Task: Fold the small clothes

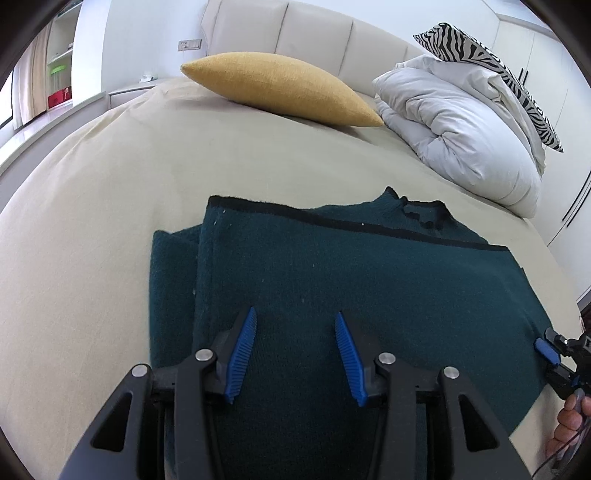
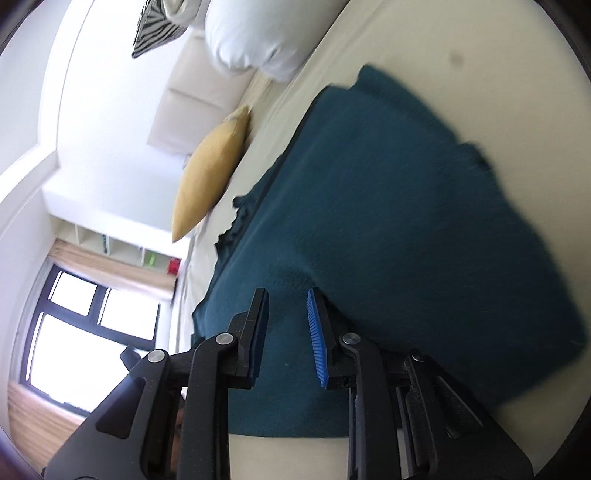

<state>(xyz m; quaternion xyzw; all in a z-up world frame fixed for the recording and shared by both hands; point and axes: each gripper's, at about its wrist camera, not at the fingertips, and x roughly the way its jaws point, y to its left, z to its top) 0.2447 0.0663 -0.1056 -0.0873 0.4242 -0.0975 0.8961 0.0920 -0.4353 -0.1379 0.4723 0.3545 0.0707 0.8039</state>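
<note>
A dark teal knitted garment point(image 1: 332, 273) with black trim lies folded on the beige bed point(image 1: 92, 221); one layer is folded over another, with a lower edge sticking out at the left. My left gripper point(image 1: 295, 321) is open just above its near part, holding nothing. My right gripper point(image 1: 546, 350) shows at the garment's right edge. In the right wrist view, rolled sideways, the right gripper point(image 2: 286, 295) is open over the same garment point(image 2: 388, 221), empty.
A yellow cushion point(image 1: 284, 88) lies at the head of the bed, beside a folded white duvet point(image 1: 461, 125) topped by a zebra-print pillow point(image 1: 491, 70). A padded headboard point(image 1: 314, 33) stands behind. A window point(image 2: 81, 332) and shelves are at the left.
</note>
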